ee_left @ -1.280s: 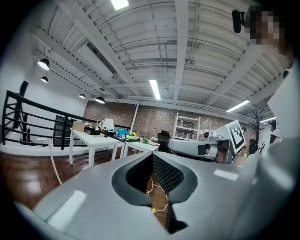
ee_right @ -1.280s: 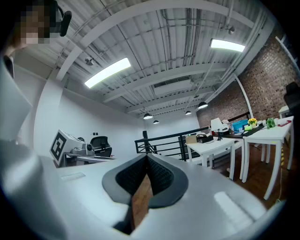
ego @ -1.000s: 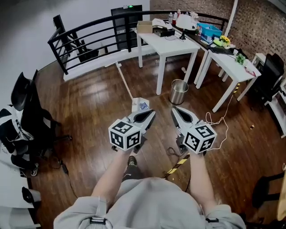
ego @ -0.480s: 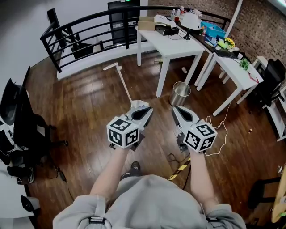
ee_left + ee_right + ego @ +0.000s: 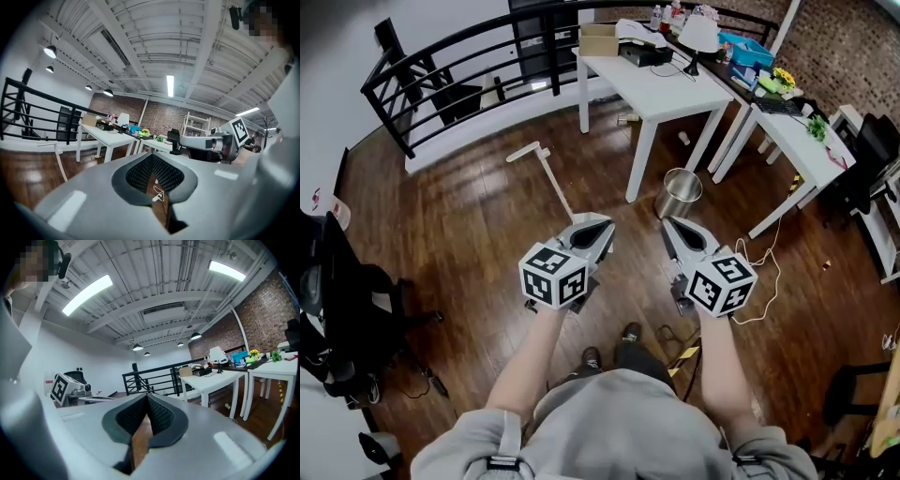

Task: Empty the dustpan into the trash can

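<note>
A white long-handled dustpan stands on the wooden floor. In the head view only its handle (image 5: 549,178) shows, and its pan is hidden behind my left gripper (image 5: 601,225). The same handle (image 5: 57,158) shows at the left of the left gripper view. A round metal trash can (image 5: 678,192) stands by the leg of a white table (image 5: 661,89), just beyond my right gripper (image 5: 669,227). Both grippers are held side by side at waist height and point forward. Each has its jaws shut with nothing between them.
A black railing (image 5: 441,75) runs along the back left. A second white table (image 5: 787,131) stands at the right, with a white cable (image 5: 761,272) on the floor below it. Dark chairs (image 5: 337,300) stand at the left.
The person has walked forward, carrying both grippers closer to the dustpan and trash can. The pan, visible earlier ahead of the left gripper, is now hidden behind it.
</note>
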A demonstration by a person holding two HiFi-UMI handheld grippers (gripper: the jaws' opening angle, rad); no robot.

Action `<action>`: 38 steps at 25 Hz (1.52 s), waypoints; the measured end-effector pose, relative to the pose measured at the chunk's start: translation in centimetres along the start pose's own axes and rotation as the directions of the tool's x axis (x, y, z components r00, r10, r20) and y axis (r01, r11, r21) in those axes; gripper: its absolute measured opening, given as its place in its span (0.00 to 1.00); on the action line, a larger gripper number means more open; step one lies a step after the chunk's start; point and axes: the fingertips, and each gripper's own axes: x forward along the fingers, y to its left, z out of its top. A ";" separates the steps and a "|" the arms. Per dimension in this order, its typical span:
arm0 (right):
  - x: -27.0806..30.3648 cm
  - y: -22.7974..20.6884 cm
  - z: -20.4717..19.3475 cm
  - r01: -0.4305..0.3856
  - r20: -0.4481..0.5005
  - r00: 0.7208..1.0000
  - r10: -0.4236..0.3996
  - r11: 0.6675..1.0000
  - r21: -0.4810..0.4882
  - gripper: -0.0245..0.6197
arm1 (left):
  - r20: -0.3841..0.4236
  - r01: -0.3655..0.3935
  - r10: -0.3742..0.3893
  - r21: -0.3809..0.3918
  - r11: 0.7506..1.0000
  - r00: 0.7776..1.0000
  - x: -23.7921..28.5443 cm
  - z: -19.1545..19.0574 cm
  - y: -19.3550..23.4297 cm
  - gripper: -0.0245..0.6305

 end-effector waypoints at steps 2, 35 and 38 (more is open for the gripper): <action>1.4 -1.8 0.1 -0.003 -0.005 1.000 0.003 1.000 0.010 0.04 | -0.009 -0.008 0.008 -0.012 1.000 1.000 1.8 0.1 1.4 0.04; 31.2 -14.3 3.8 -0.341 -0.112 0.933 0.341 0.940 0.023 0.04 | -0.035 -0.508 0.507 -0.034 0.861 0.862 12.7 0.6 33.6 0.07; 33.2 -14.7 3.6 -0.334 -0.137 0.933 0.334 0.942 0.026 0.04 | -0.088 -0.536 0.531 -0.044 0.843 0.843 12.4 -2.3 37.8 0.17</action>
